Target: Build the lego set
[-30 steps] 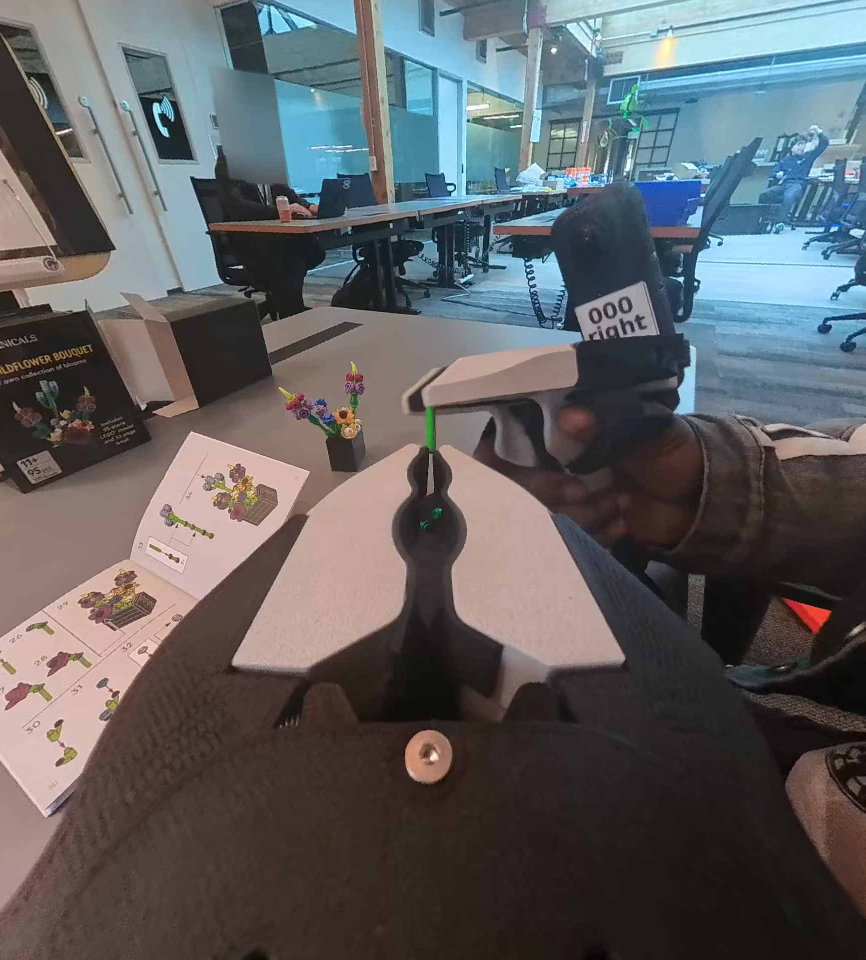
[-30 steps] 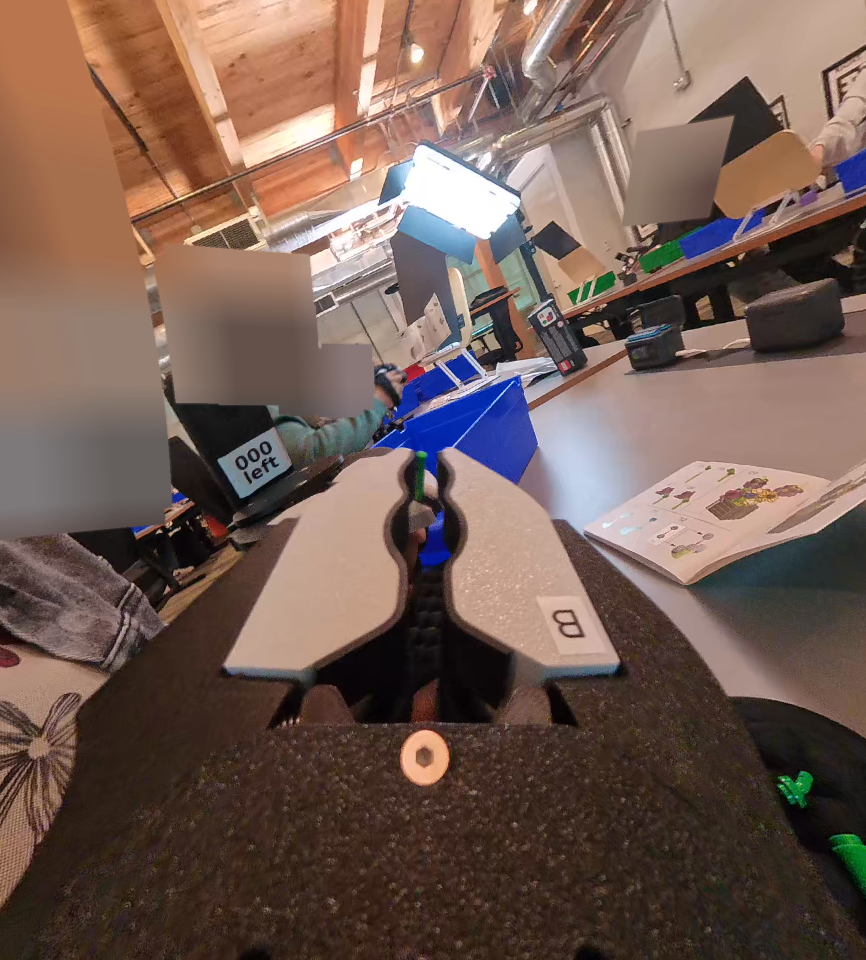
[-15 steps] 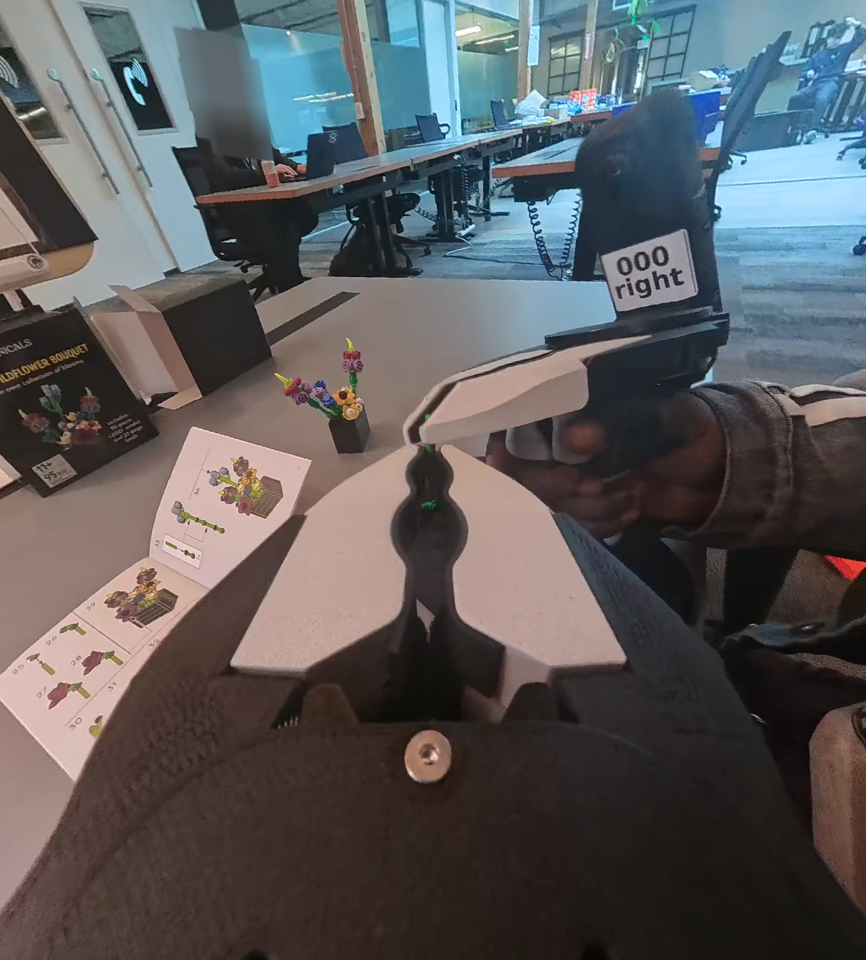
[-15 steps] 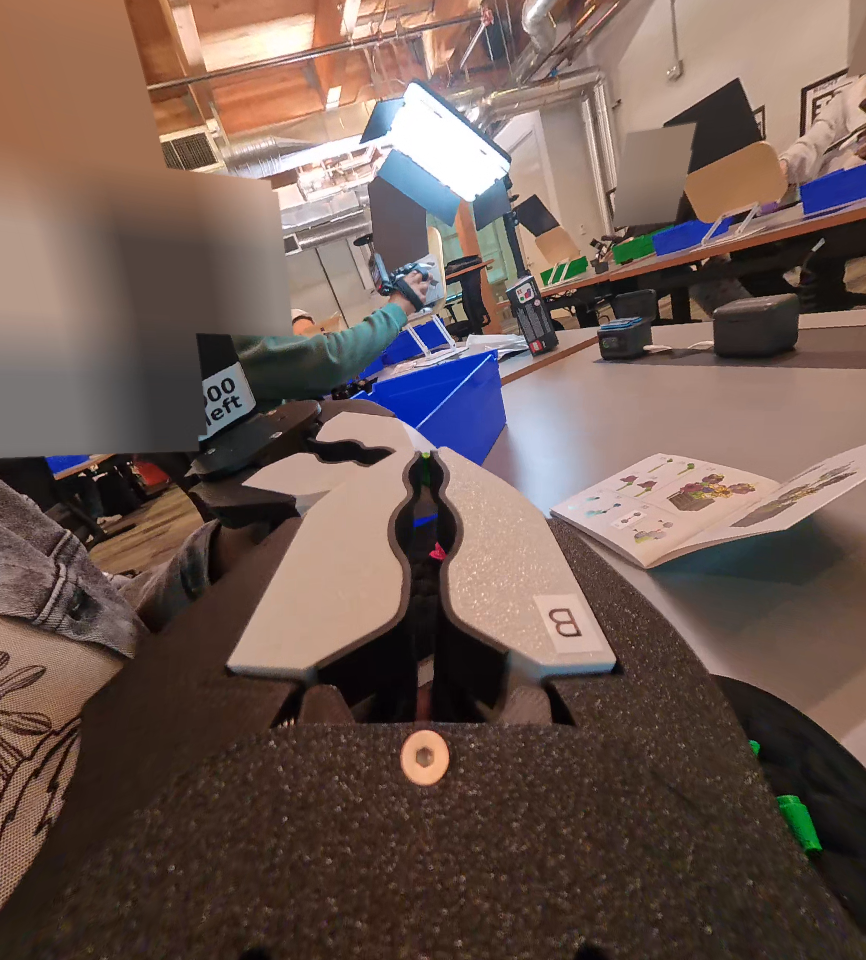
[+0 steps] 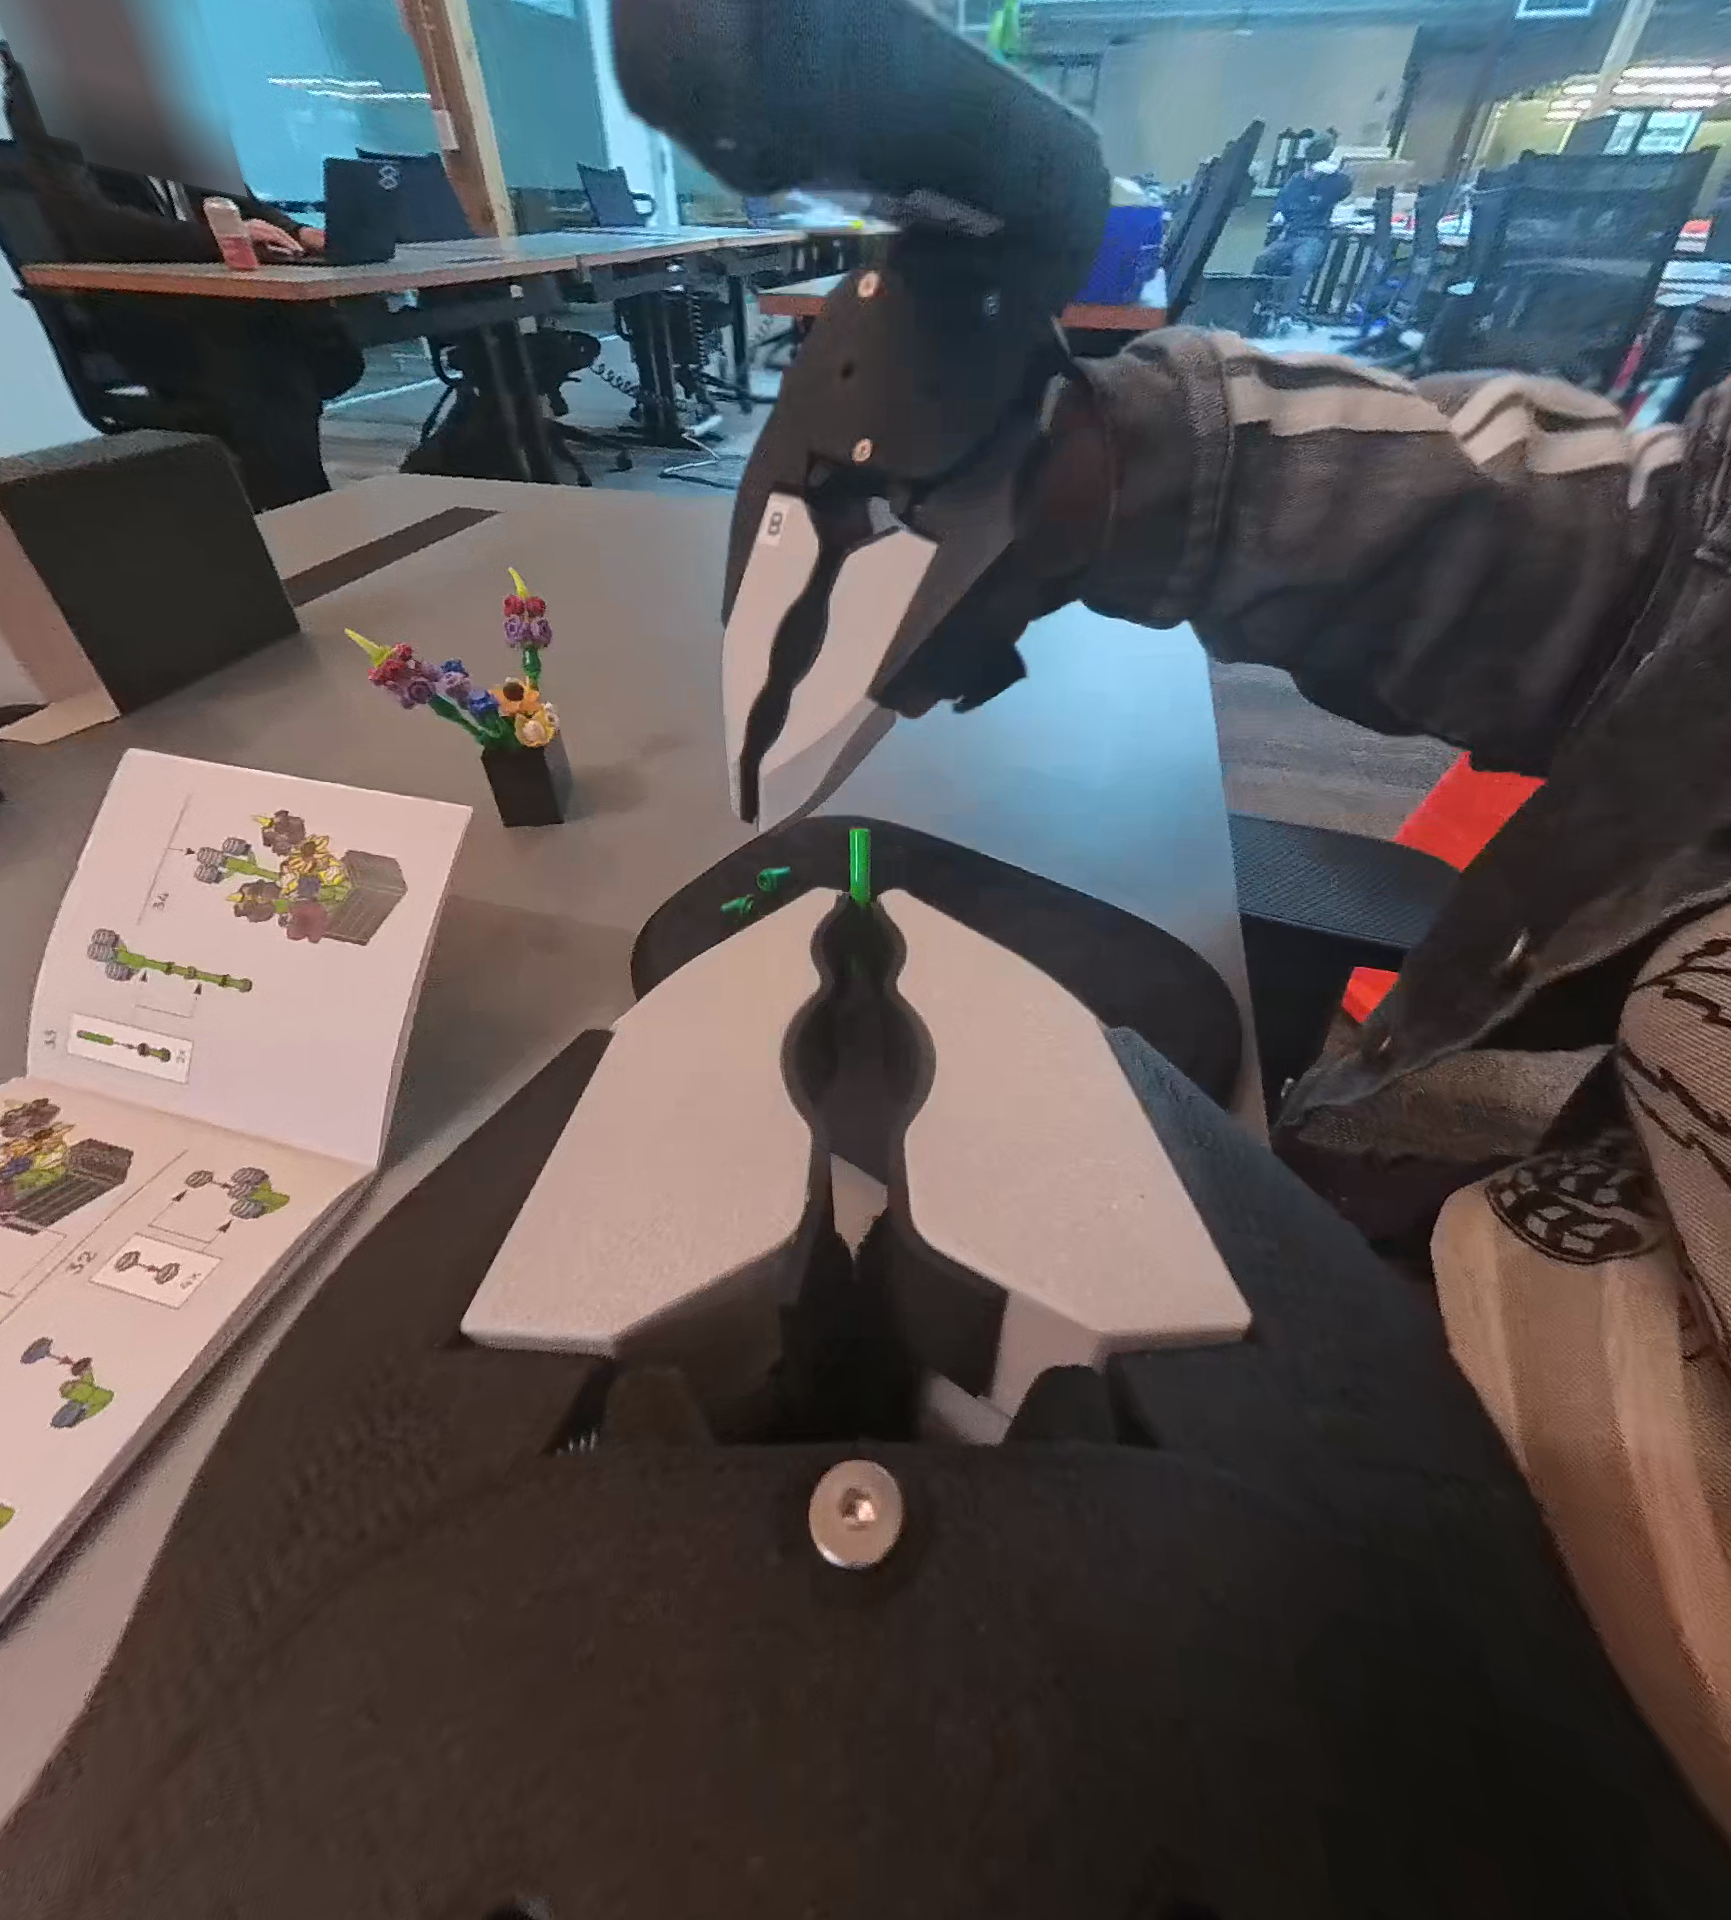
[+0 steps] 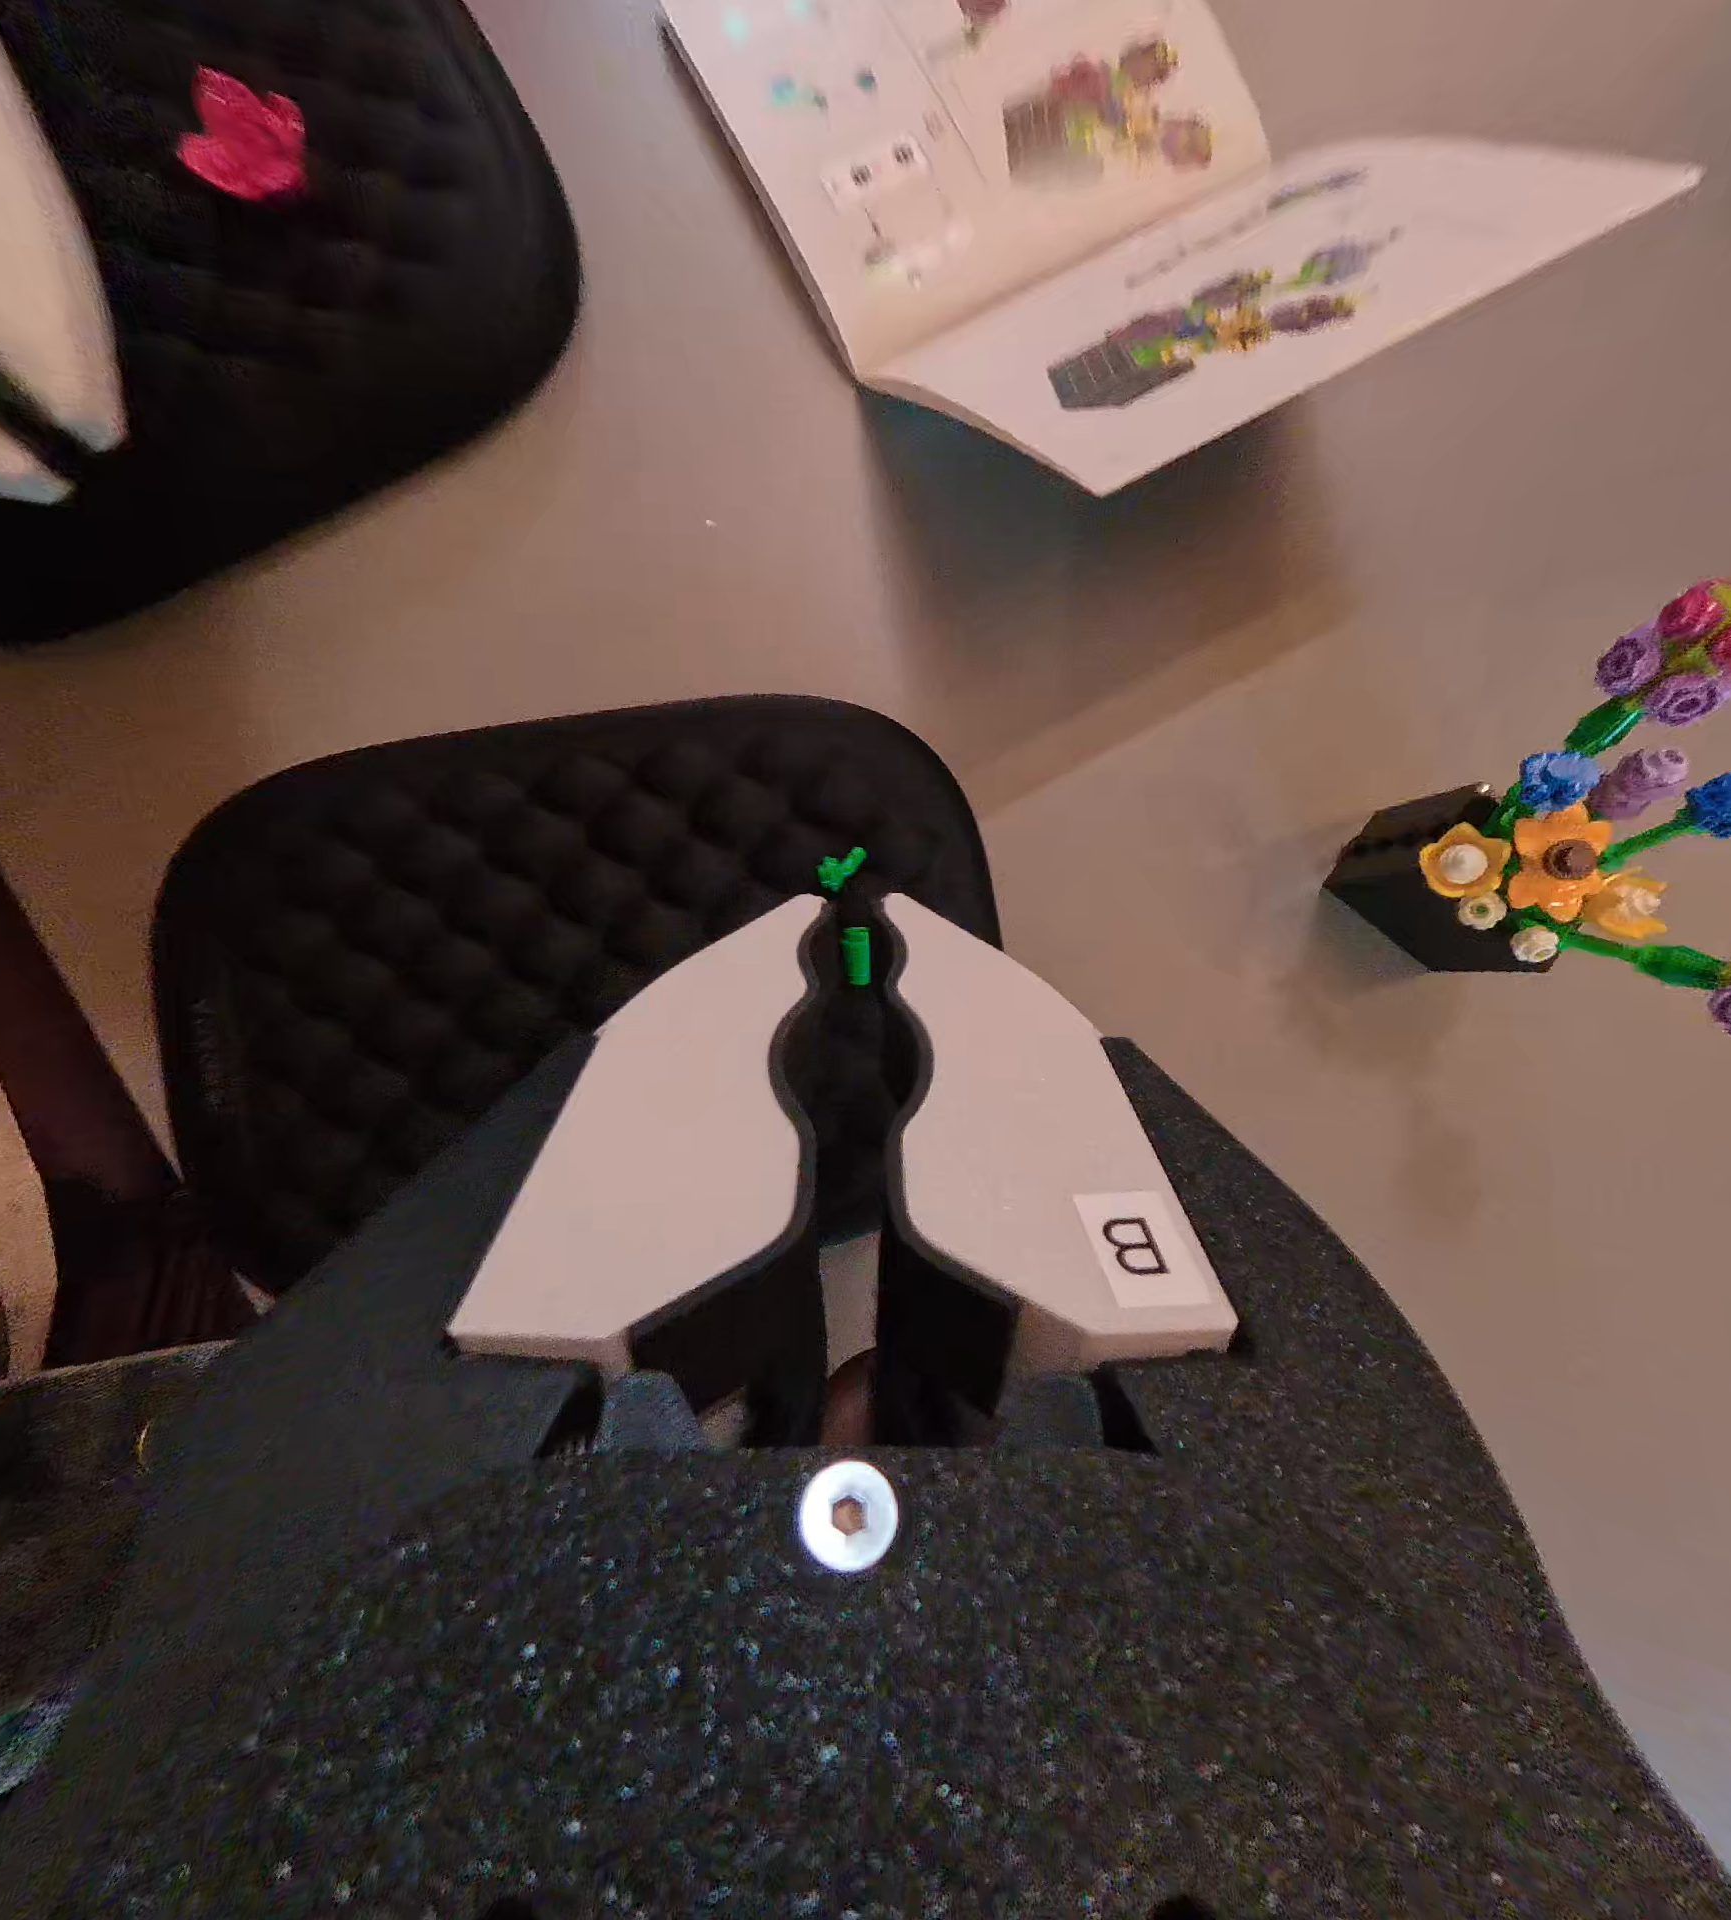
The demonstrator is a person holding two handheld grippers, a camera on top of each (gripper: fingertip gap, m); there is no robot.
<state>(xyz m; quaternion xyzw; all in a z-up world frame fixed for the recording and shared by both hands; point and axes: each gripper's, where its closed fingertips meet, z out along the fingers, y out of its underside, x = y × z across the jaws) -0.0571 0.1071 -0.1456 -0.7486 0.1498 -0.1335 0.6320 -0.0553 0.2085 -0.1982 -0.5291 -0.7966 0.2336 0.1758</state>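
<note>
Far left on the grey desk [image 5: 632, 582], the instruction booklet [image 5: 217, 997] lies open, one page curling up. Just beyond it stands the half-built flower bouquet [image 5: 487, 691], coloured blooms rising out of a small black block base, well apart from both tools.

Moving to the middle, the left tool [image 5: 859, 902] has its jaws pinched together on a thin green stem piece [image 5: 858, 860], which pokes straight up from between the tips. Right behind those tips sits a black padded tray [image 5: 1131, 977], and on it two small green pieces [image 5: 757, 891] lie loose near its left rim.

Above that tray the right tool [image 5: 749, 795] points steeply down, held by a person's hand in a dark denim sleeve [image 5: 1360, 561], its tips hovering just over the tray's far edge. From its own camera, the right tool [image 6: 853, 902] shows a narrow gap between the jaws, nothing gripped; one small green piece [image 6: 855, 954] shows down through the gap on the quilted padding, another [image 6: 840, 869] lies just past the tips.

In that same view, a second black tray [image 6: 404, 343] at upper left carries a pink flower piece [image 6: 243, 133]. Off to the right the bouquet [image 6: 1609, 862] leans across the frame, the booklet [image 6: 1152, 260] above it.
</note>
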